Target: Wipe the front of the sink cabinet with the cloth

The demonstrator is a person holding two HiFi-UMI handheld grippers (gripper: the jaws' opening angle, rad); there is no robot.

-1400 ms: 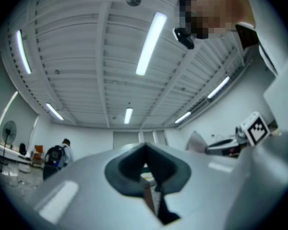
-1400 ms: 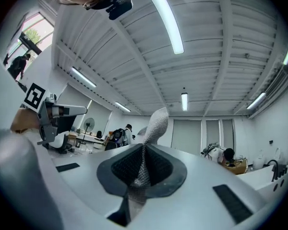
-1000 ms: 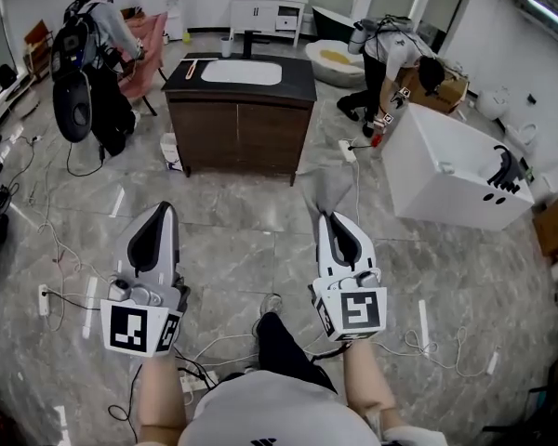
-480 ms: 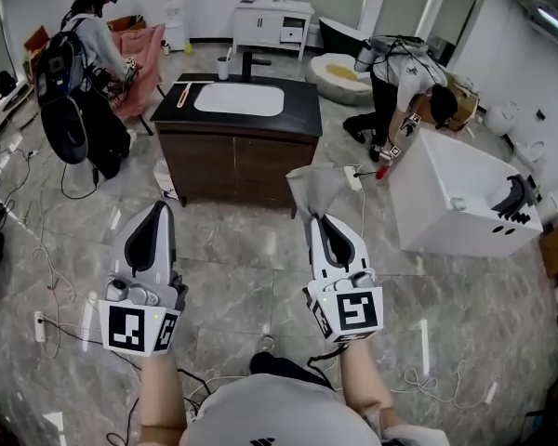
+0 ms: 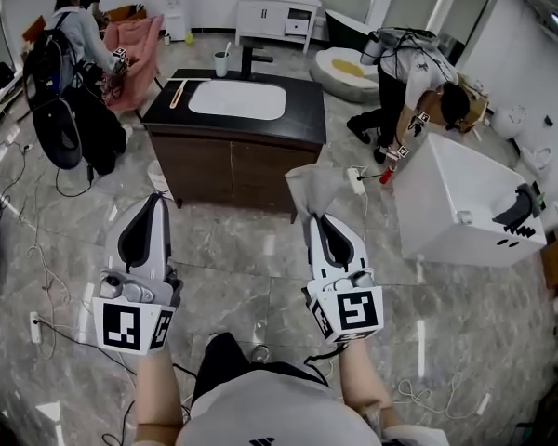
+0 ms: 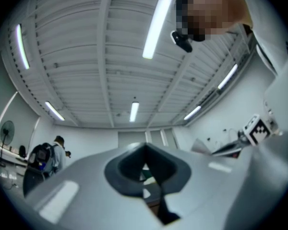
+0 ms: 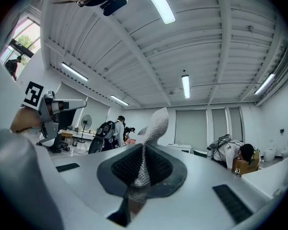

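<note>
The sink cabinet (image 5: 232, 161), dark wood with a black top and a white basin, stands ahead in the head view. A grey mesh cloth (image 5: 314, 189) sticks up from my right gripper (image 5: 327, 226), which is shut on it; the cloth (image 7: 152, 128) rises between the jaws in the right gripper view. The cloth hangs just in front of the cabinet's right front corner, apart from it. My left gripper (image 5: 151, 210) is shut with nothing in it, short of the cabinet's left side. Its closed jaws (image 6: 145, 164) point up toward the ceiling.
A white tub (image 5: 456, 203) lies on the floor at right, with a person (image 5: 418, 72) bent over beside it. Another person with a backpack (image 5: 70, 72) stands at left by a pink chair. Cables (image 5: 46, 249) run over the marble floor. A white vanity (image 5: 284, 17) stands at the back.
The cabinet has come closer in the head view as I stepped forward. Both grippers keep their pose; the cloth stays held in the right one.
</note>
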